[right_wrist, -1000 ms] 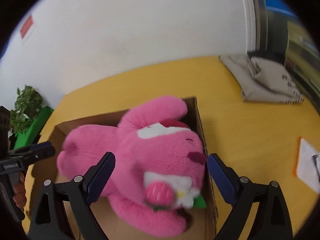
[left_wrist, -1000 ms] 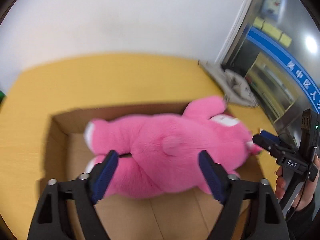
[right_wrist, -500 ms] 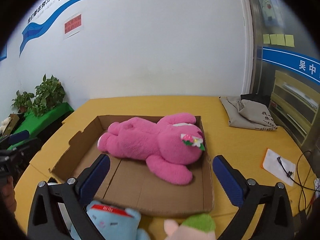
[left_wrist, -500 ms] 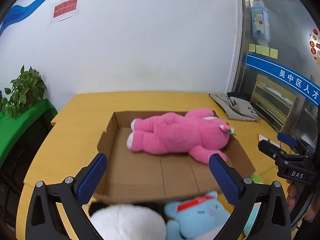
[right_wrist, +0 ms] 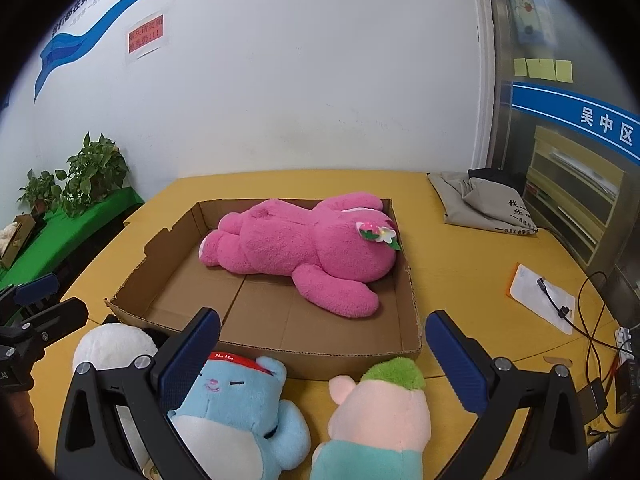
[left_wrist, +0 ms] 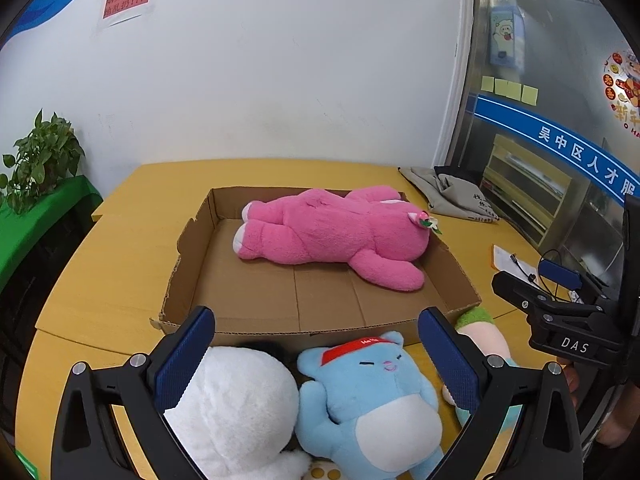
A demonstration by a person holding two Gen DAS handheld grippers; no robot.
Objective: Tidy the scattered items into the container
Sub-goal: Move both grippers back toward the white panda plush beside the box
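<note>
A: Where do the toys lie?

B: The pink bear lies on its side inside the cardboard box, along the far half, head toward 3 o'clock. The rest sit on the desk just outside the box's near wall: a white toy at 7 o'clock, a blue cat with a red cap at 6 o'clock, and a peach toy with green hair at 5 o'clock.

A: And the grippers?

B: The left gripper has its jaws spread wide and holds nothing; it hangs over the white toy and the blue cat. The right gripper is likewise wide apart and empty, above the blue cat and the peach toy.

A: Anything in the way?

B: The box's near wall stands between the three toys and the box floor. The bear fills the far part; the near floor is bare cardboard.

A: What else is around?

B: A grey cloth bag on the desk at 2 o'clock, a paper with a cable at 3 o'clock, and potted plants on a green surface at 10 o'clock.
</note>
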